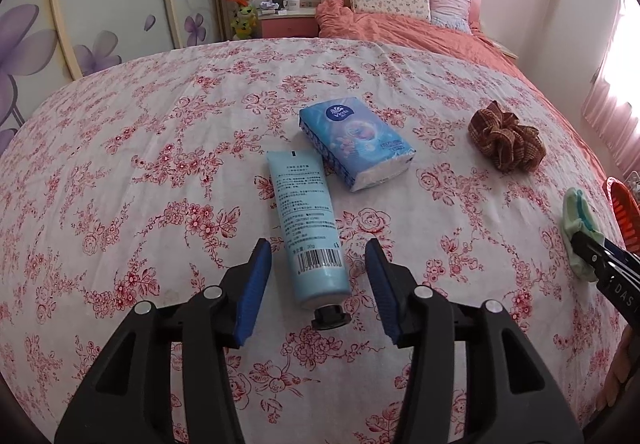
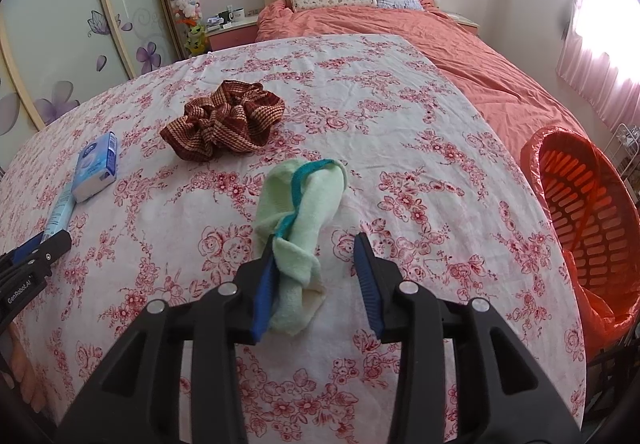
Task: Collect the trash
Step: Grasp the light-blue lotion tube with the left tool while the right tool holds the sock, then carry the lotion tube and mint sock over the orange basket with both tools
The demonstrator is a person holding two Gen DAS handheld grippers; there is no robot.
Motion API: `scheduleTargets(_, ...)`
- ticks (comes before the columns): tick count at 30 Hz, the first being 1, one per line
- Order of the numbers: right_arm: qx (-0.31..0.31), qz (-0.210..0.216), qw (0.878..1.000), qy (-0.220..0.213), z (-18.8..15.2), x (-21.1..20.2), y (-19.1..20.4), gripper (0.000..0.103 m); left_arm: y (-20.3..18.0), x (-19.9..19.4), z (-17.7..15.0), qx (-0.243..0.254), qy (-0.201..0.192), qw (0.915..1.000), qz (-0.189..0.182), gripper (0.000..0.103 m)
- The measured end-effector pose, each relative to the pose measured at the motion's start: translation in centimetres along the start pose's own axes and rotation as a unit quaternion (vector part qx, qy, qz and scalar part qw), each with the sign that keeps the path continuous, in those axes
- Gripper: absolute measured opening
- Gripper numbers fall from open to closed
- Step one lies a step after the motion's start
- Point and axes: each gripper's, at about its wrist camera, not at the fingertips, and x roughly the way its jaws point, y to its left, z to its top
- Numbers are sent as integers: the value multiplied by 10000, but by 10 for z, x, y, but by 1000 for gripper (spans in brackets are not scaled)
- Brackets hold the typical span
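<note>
A light blue tube (image 1: 304, 211) with a black cap lies on the floral sheet (image 1: 160, 163), cap towards me. My left gripper (image 1: 318, 248) stands open astride its lower half, both blue pads clear of it. A pale green cloth (image 2: 304, 199) with a teal trim lies rolled on the same sheet. My right gripper (image 2: 316, 244) is open over its near end: the left pad touches the cloth, the right pad stands apart. A blue tissue pack (image 1: 356, 139) lies just beyond the tube, and a brown checked cloth (image 2: 224, 121) is bunched further back.
An orange slatted basket (image 2: 588, 195) lined with an orange bag stands off the sheet's right edge. Beyond the sheet lie a salmon duvet (image 2: 400, 27) and pillows, with a bedside table and a flowered wardrobe (image 2: 60, 43) at the left.
</note>
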Motion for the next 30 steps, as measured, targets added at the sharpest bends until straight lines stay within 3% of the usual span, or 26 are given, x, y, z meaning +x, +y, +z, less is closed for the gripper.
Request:
scheduleTargets(12, 8, 21, 10000, -1, 0, 0, 1, 40, 0, 0, 0, -1, 0, 10000, 0, 50)
scheduleTargets(15, 20, 258, 9997, -24, 0, -1, 1, 49, 0, 0, 0, -12, -7, 10000, 10, 50)
scheduleTargets(19, 3, 415, 9991, -17, 2, -1, 3, 50, 1, 0, 0, -45, -17, 10000, -12, 49)
scheduleTargets(21, 5, 369, 9993, -15, 3, 1, 6, 49, 1, 0, 2, -96, -23, 9999, 51, 41)
scheduleTargets(22, -29, 312, 9995, -26, 3, 1, 8, 39, 1, 0, 1, -91, -30, 9999, 92, 35)
scheduleTargets(23, -77, 278, 9996, -16, 3, 1, 9, 20, 2, 0, 2, -83, -31, 9999, 88, 30)
scheduleTargets(26, -267, 272, 9993, -14, 5, 0, 15, 13, 5, -1, 1, -114, -32, 9999, -4, 28)
scheduleTargets(30, -225, 319, 9991, -147, 6, -12, 12, 11, 8, -8, 0, -84, -147, 9999, -16, 28)
